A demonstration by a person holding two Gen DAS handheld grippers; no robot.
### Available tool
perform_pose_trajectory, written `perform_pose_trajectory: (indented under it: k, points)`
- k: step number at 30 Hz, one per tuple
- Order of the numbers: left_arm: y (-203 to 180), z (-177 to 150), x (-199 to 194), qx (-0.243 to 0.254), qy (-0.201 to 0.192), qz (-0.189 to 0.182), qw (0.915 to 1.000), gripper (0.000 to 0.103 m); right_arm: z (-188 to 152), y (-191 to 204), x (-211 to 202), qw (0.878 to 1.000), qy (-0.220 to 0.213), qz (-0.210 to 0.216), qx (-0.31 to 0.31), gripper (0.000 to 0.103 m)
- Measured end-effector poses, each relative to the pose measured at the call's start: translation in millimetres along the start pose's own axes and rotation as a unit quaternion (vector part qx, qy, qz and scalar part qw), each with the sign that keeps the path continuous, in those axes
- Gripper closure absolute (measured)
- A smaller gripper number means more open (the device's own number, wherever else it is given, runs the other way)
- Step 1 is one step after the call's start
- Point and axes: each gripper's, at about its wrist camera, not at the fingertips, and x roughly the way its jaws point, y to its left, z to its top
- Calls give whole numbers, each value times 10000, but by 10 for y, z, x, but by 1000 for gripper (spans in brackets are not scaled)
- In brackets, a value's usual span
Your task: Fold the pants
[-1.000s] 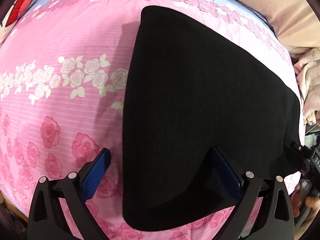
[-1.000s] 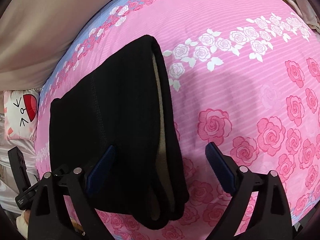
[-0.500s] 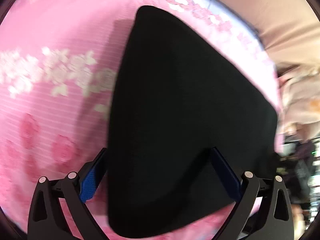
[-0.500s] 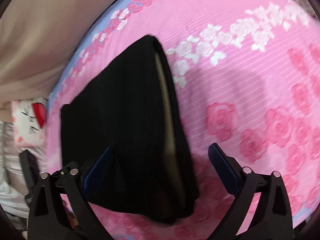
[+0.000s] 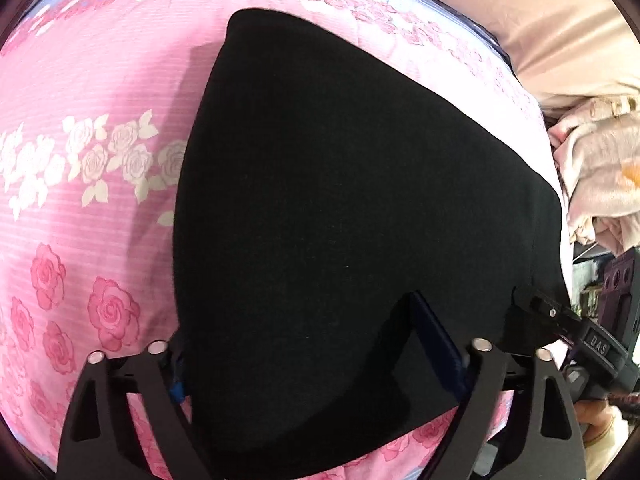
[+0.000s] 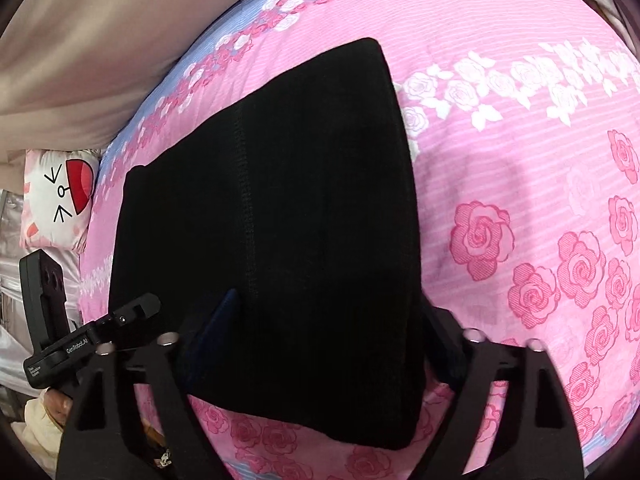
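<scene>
Folded black pants (image 5: 360,220) lie on a pink rose-print bedspread (image 5: 92,208). My left gripper (image 5: 308,356) straddles their near left corner, jaws closing: one blue pad (image 5: 176,384) sits at the cloth's left edge and the other finger (image 5: 436,340) rests on top of the cloth. In the right wrist view the pants (image 6: 300,200) fill the middle. My right gripper (image 6: 328,332) straddles their near right corner, jaws closing, with one pad (image 6: 224,316) on the cloth and the other at the right edge. Each gripper shows in the other's view.
A beige pillow (image 6: 80,40) runs along the far side of the bed. A cartoon-face cushion (image 6: 60,200) lies beyond the bed's left end, and a heap of pale clothes (image 5: 592,184) lies off its right end. A hand (image 5: 596,428) holds the right gripper's handle.
Both grippers have come closer to the pants and their jaws have narrowed. The left pad now meets the cloth's edge. The pale lining at the pants' right edge no longer shows.
</scene>
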Motion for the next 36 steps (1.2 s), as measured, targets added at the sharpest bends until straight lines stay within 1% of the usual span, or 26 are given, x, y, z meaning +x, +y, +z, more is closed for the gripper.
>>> perform_pose_trajectory:
  k: [1, 3, 4, 5, 6, 7, 8, 10, 12, 13, 14, 15, 16, 17, 18, 19, 20, 21, 22, 24, 29, 31, 33, 34, 35, 36]
  points:
    - [-5, -8, -8, 18, -11, -8, 10000, 24, 1, -3, 0, 10000, 5, 22, 30, 29]
    - [-23, 14, 9, 28, 13, -23, 10000, 23, -3, -8, 3, 10000, -12, 44, 47, 28]
    - [17, 26, 23, -43, 4, -73, 10000, 18, -9, -20, 7, 9999, -38, 100, 109, 25]
    - [76, 15, 27, -114, -18, -137, 9998, 18, -15, -21, 15, 9997, -66, 167, 161, 19]
    - [96, 6, 26, -186, -24, -222, 9996, 12, -9, -31, 25, 9991, -92, 300, 277, 16]
    - [108, 32, 40, -267, -11, -336, 9991, 6, 3, -33, 40, 9985, -110, 389, 380, 9]
    - [160, 20, 20, -276, -4, -359, 9990, 6, 21, -42, 54, 9977, -112, 465, 486, 5]
    - [158, 67, 35, -340, -25, -251, 9991, 5, 70, -41, 76, 9969, -133, 427, 654, 5]
    - [144, 67, 36, -365, -74, -188, 9991, 6, 88, -25, 81, 9971, -88, 386, 645, 5]
    - [139, 58, 29, -319, -62, -171, 9993, 7, 84, -6, 79, 9980, -66, 337, 539, 6]
    - [124, 54, 29, -263, -76, -113, 9996, 12, 67, 19, 67, 9990, -76, 201, 402, 19]
    - [130, 31, 1, -207, -105, -52, 9997, 22, 42, 8, 43, 9993, -69, 97, 357, 25]
    - [133, 12, -19, -173, -113, -109, 9997, 30, 24, -41, 15, 9988, -66, 184, 443, 38]
    - [171, -8, -60, -191, -118, -191, 9996, 34, 15, -94, 1, 9978, -35, 333, 574, 50]
    - [199, -22, -81, -202, -114, -224, 9995, 40, 10, -156, -11, 9955, 12, 548, 770, 54]
    - [214, -28, -111, -190, -105, -273, 9994, 47, 6, -189, -22, 9949, 28, 601, 814, 60]
    - [217, -30, -146, -171, -110, -301, 9993, 51, 7, -171, -26, 9951, 46, 601, 789, 62]
    - [211, -33, -170, -145, -111, -318, 9993, 60, 11, -148, -33, 9949, 72, 610, 806, 64]
    - [211, -43, -224, -87, -115, -374, 9992, 65, 18, -137, -35, 9942, 93, 648, 857, 65]
    - [229, -53, -307, -85, -100, -515, 9986, 68, 24, -108, -77, 9935, 106, 748, 847, 68]
    - [335, -105, -503, -160, -30, -884, 9960, 71, -92, -38, -262, 9891, 210, 1151, 895, 70]
    - [451, -166, -575, -257, 88, -1006, 9946, 71, -181, -6, -294, 9886, 303, 1218, 834, 70]
    - [557, -261, -576, -291, 181, -977, 9946, 69, -310, 14, -240, 9898, 415, 1140, 743, 70]
    - [606, -330, -535, -283, 205, -876, 9955, 67, -363, 6, -193, 9913, 413, 1047, 684, 67]
    - [617, -364, -479, -271, 207, -830, 9960, 67, -403, -7, -141, 9923, 384, 979, 661, 59]
    - [617, -386, -429, -252, 181, -784, 9964, 61, -439, -39, -103, 9942, 330, 813, 625, 52]
